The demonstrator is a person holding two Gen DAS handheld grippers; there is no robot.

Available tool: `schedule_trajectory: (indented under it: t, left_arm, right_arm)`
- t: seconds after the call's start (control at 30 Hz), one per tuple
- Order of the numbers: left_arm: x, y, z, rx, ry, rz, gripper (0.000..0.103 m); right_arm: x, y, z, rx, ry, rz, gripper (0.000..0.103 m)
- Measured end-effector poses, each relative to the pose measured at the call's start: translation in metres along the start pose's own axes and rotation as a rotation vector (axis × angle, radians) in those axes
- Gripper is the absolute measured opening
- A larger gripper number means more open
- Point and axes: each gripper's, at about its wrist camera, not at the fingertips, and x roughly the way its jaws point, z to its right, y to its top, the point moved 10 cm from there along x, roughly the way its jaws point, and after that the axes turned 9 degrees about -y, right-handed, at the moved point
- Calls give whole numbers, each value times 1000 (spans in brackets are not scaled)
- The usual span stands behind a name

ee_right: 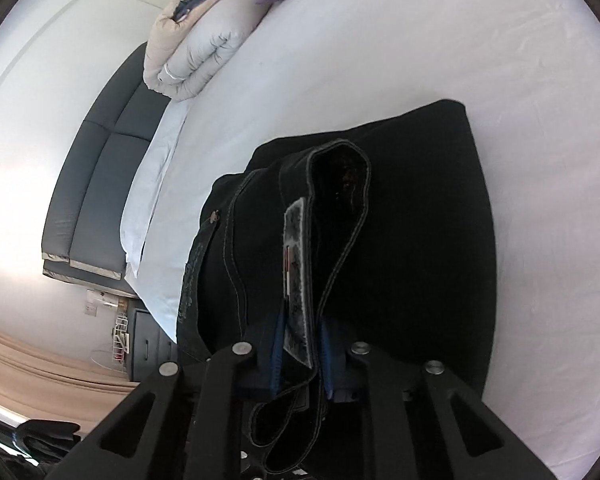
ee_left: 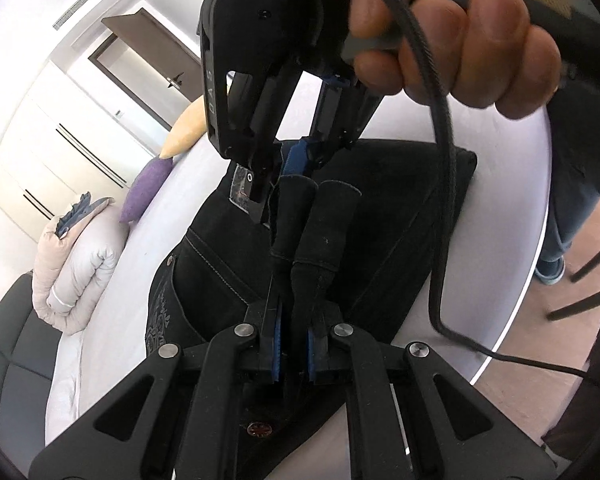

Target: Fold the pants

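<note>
Left wrist view shows black jeans (ee_left: 380, 208) lying partly folded near the bed (ee_left: 500, 152) edge; left gripper (ee_left: 294, 350) and right gripper (ee_right: 300, 360) jaws both pinch the raised waistband, final fold likely remaining.

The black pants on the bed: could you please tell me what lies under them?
Under the pants only the white bed sheet shows around their edges; whatever lies directly beneath the fabric is covered.
</note>
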Motion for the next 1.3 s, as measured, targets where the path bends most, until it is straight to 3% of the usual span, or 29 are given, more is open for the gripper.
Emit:
schedule_trajectory:
  t: [0.23,0.5,1.0,1.17,1.3]
  left_arm:
    - [5,15,-11,-11,-43,39,8]
    - [1,41,3,23,-93,71,8]
    - [10,31,22,11,-154,35,10]
    - [-10,30,6,-124,-263,56,14]
    - [-37,20,-21,-280,-354,103,15]
  right_arm:
    - [-22,13,4,-10,10,78,13]
    - [-38,14,33,76,46,124,13]
    - [-21,-3,62,178,105,117,14]
    - [-27,-1,62,188,101,125,21]
    - [-46,-2,68,207,31,164,28]
